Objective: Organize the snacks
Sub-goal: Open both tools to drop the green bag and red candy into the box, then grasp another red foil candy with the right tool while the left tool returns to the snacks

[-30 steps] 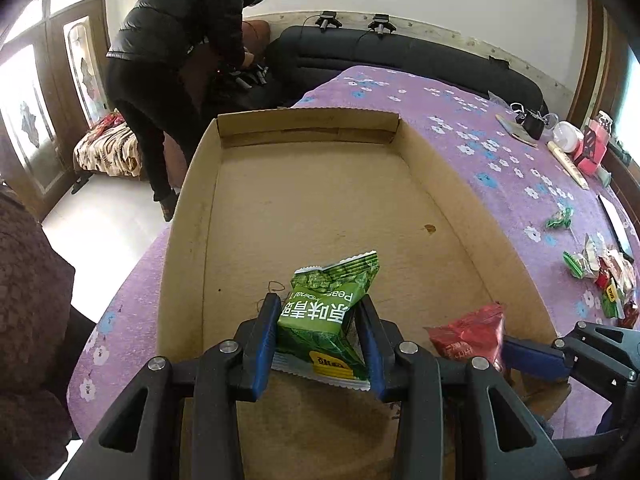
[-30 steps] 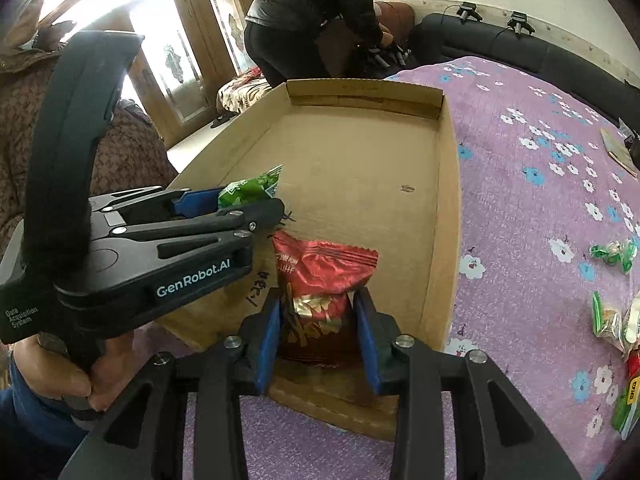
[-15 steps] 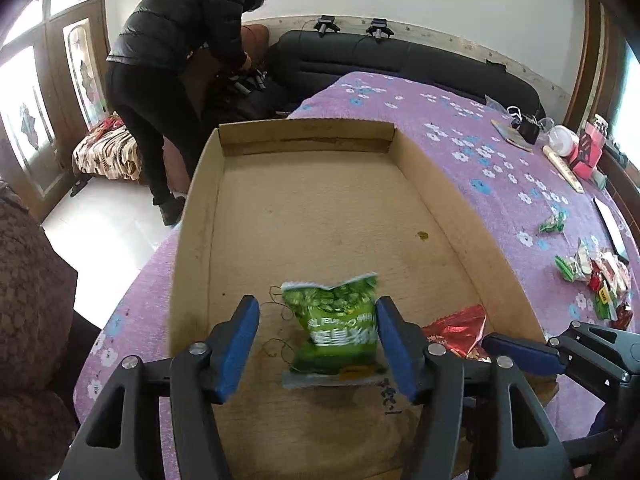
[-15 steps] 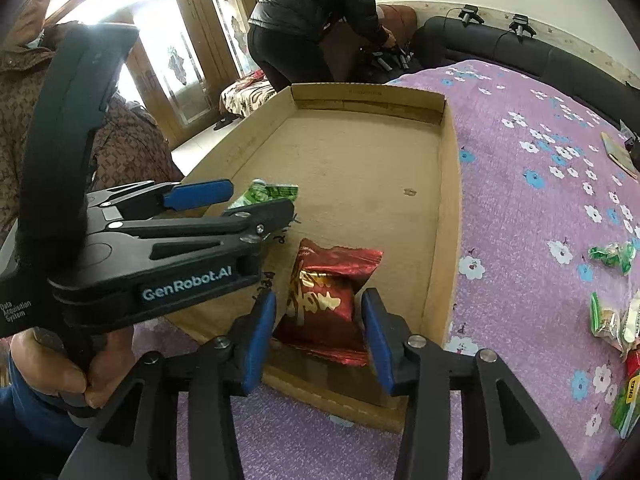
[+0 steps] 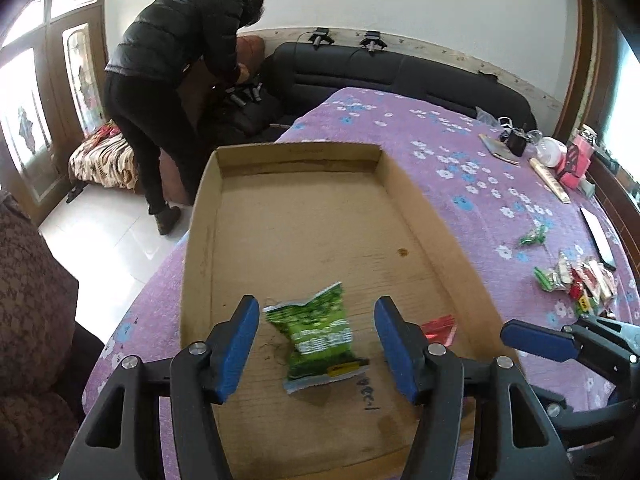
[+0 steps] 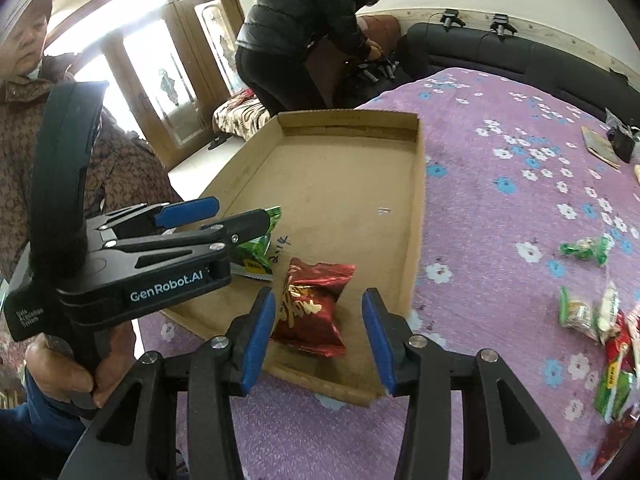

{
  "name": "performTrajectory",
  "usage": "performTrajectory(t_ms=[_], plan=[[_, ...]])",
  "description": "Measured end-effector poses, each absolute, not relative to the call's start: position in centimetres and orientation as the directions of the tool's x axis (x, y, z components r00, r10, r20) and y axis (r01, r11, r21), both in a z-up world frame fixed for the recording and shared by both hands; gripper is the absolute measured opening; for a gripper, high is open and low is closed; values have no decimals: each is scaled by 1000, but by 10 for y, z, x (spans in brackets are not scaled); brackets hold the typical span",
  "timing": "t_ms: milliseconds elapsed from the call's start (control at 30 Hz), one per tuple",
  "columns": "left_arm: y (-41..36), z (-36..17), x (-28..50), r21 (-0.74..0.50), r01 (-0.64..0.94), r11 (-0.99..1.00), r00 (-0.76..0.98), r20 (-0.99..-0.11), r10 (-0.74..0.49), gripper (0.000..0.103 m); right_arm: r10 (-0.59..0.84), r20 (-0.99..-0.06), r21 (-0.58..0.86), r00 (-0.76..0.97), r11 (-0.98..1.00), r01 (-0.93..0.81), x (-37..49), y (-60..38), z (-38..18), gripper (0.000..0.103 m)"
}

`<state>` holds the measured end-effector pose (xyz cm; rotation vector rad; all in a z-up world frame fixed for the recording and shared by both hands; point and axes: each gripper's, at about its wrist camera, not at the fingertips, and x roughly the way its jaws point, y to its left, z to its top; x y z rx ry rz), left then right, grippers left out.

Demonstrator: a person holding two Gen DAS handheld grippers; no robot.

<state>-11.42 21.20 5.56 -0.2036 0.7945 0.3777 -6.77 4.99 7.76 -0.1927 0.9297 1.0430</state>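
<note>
Purple floral cloth [image 5: 472, 200], cardboard tray [image 5: 320, 224] holding green packet [image 5: 320, 340], seemingly red packet [image 6: 312, 312], both grippers spread, empty

2 snack packets [image 5: 318, 338] side by side — inside the box [image 5: 280, 152]

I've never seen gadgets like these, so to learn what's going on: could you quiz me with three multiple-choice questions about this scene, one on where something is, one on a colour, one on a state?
1. Where does the green snack packet lie?
A. on the floor of the cardboard tray
B. on the purple cloth
C. on the black sofa

2. What colour is the packet in front of the right gripper?
A. yellow
B. red
C. white

3. How does the left gripper stand?
A. clamped on the green packet
B. open, pads clear of the packet
C. shut with nothing in it

Answers:
1 A, it rests flat on the brown cardboard inside the walls.
2 B, the red packet is shiny and dark red.
3 B, gaps show on both sides of the packet.
</note>
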Motion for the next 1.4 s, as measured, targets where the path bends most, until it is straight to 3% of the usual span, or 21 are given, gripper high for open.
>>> performTrajectory(t_ms=[500,833,1100,1267,1400], plan=[[144,66,-91,-6,-249,968,666,-727,167,64,667,-703,329,247,613,-718,-45,-24,99,45],[85,69,-64,-6,-91,996,660,-749,56,66,610,-682,345,403,754,-559,-11,-132,103,49],[50,60,-31,-1,-1,1000,622,-783,0,69,504,-746,307,436,841,-446,10,-197,73,50],[35,52,-4,-9,44,999,590,-806,-34,75,474,-780,254,408,837,-485,11,-194,57,58],[18,40,16,57,116,992,552,-834,-16,78,420,-804,174,420,843,-508,12,-183,45,58]])
